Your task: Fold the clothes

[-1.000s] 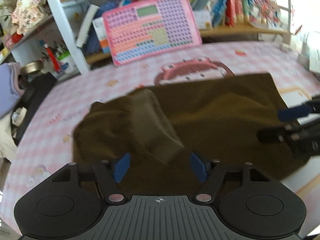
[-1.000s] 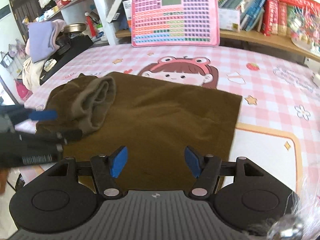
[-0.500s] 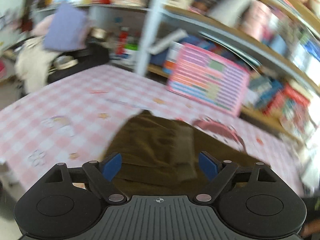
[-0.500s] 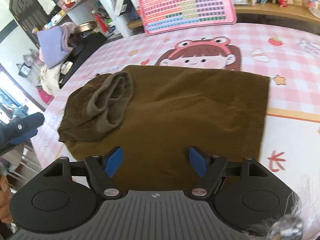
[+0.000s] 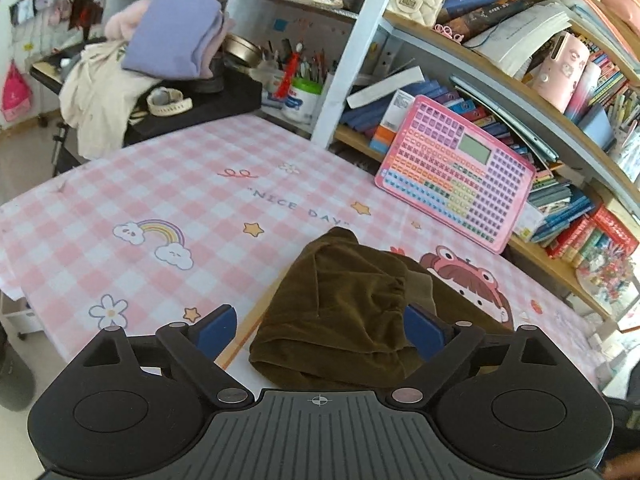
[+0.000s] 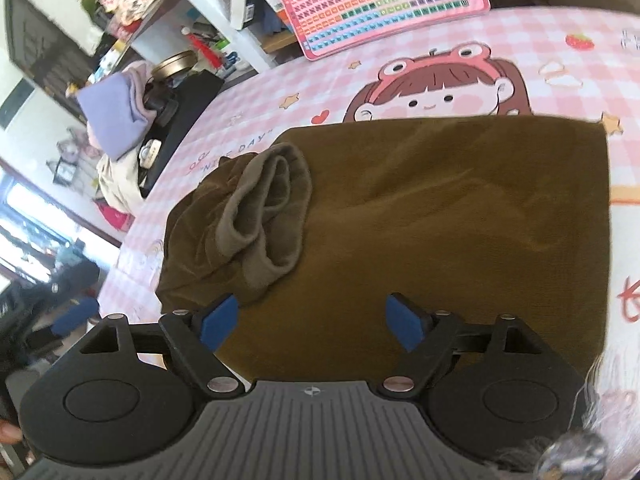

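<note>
A brown garment (image 6: 440,216) lies spread on the counter (image 5: 120,208), which is covered with a pink checked cloth printed with a rainbow (image 5: 160,236), stars, the words "NICE DAY" and a cartoon girl in a frog hat (image 6: 436,84). In the right wrist view most of the garment is flat, with a straight far edge just below the girl's face and a straight right edge; its left end is bunched, and a lighter ribbed cuff (image 6: 268,216) lies folded over on top of that bunched part. The right gripper (image 6: 310,322) hovers over the near edge of the garment with its blue pads spread wide and nothing between them. The left gripper (image 5: 320,330) is at the bunched end, also spread wide and holding nothing; in its own view the rumpled cloth (image 5: 344,316) fills the gap between the pads, but whether either pad touches it cannot be told. One blue pad of the left gripper also shows at the far left of the right wrist view (image 6: 76,316). A pink keyboard toy (image 5: 456,172) leans against the bookshelf (image 5: 520,92) behind the counter, well apart from the garment. To the left of the counter, a lilac folded cloth (image 5: 172,36) rests on a pile with a cream garment (image 5: 96,92) hanging beneath it.
</note>
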Available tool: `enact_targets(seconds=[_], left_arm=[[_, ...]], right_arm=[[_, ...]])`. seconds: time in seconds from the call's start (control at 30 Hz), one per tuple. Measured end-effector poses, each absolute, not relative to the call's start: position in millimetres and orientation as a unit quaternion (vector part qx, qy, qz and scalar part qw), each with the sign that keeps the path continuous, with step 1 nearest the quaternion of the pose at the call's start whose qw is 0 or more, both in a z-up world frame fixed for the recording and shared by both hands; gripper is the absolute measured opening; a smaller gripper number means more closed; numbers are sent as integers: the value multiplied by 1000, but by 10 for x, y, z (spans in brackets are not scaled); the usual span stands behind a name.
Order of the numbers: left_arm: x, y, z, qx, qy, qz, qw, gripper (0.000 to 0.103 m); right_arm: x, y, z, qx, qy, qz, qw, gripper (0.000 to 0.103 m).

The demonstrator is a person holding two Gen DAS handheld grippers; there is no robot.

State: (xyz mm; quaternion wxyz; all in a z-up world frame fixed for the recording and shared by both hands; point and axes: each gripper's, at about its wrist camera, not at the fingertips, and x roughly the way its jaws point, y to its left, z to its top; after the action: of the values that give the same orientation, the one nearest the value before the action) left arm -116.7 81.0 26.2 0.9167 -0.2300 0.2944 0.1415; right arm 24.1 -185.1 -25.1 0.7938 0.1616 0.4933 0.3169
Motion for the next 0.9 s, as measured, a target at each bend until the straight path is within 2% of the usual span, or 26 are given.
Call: enact_targets(seconds=[0.33, 0.57, 0.63, 0.67, 0.73, 0.83, 0.9], left_arm=[[-1151, 1085, 234, -235, 310, 111, 915, 93], [-1194, 1272, 248, -237, 316, 96, 914, 93], [-1183, 1335, 241, -240, 317, 96, 913, 93], [-1172, 1363, 240, -242, 316, 96, 912, 93], [-1148, 1407, 261, -242, 313, 94, 914, 93], [-1104, 1451, 287, -239, 307, 85, 917, 93], [-1072, 1470, 278, -241, 307, 80, 917, 93]], right_arm=[[372, -1464, -325, 236, 515, 303, 767, 84], [657, -1290, -591, 370, 533, 251, 718, 82], [694, -1245, -600, 379, 534, 246, 715, 53], [703, -1220, -588, 379, 535, 255, 710, 25], [668, -1237, -474, 392, 521, 282, 704, 19], [501, -1448, -222, 451, 457, 333, 690, 18], [462, -1586, -242, 443, 446, 308, 714, 18]])
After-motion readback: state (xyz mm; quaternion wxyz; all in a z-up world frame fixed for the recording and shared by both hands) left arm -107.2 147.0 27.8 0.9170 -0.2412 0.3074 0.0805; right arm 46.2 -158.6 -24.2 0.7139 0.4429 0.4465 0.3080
